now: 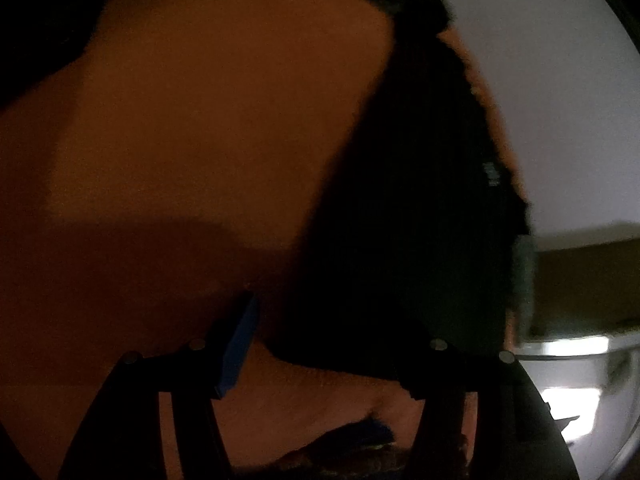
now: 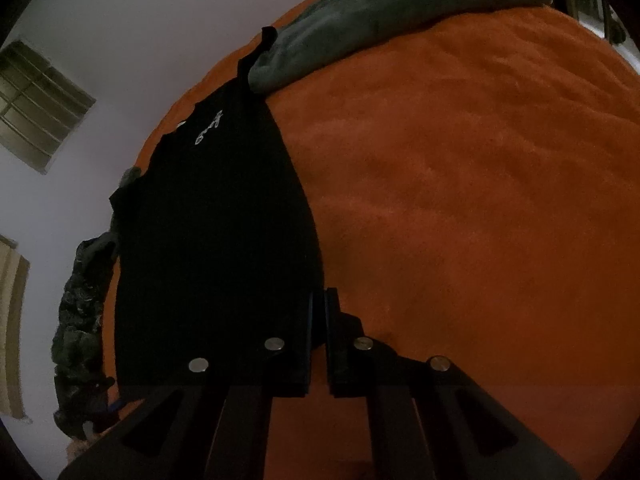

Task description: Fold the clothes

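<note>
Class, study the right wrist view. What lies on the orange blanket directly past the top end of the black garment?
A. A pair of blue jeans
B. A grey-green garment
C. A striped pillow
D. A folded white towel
B: a grey-green garment lies bunched at the far edge of the orange blanket, overlapping the top end of the black garment; no towel, jeans or pillow shows there.

a bedroom: orange blanket (image 2: pixel 460 200) (fleecy), window (image 2: pixel 36 104).
</note>
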The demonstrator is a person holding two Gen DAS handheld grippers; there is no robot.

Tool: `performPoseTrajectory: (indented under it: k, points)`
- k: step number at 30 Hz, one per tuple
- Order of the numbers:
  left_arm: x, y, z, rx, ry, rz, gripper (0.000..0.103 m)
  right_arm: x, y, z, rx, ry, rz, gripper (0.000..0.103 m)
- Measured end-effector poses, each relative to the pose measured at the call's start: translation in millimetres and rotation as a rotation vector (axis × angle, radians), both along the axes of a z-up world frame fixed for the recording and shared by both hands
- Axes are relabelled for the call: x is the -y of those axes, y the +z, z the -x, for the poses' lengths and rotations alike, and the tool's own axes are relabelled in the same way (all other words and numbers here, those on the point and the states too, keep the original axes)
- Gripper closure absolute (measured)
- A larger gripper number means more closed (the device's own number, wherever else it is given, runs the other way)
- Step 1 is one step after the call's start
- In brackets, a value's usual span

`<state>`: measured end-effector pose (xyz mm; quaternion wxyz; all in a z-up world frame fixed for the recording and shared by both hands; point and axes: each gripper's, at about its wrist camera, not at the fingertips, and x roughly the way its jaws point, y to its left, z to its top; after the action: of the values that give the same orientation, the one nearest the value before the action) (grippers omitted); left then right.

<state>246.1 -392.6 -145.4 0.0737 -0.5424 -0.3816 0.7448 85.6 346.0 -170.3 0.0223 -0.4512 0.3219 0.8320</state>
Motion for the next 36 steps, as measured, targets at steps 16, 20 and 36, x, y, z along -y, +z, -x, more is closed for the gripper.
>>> performPoseTrajectory:
  k: [16,20,36]
  points:
    - [19,-1,-23,-0.063,0.130,-0.073,0.095,8,18,-10,-0.034,0.052,0.018,0.099]
    - [17,-9,-17,-0.030,0.156,-0.026,0.097,14,14,-9,0.000,0.075,-0.019,0.099]
    - [16,31,-10,-0.077,0.099,-0.245,0.076,1,24,-21,0.089,0.067,-0.073,0.097]
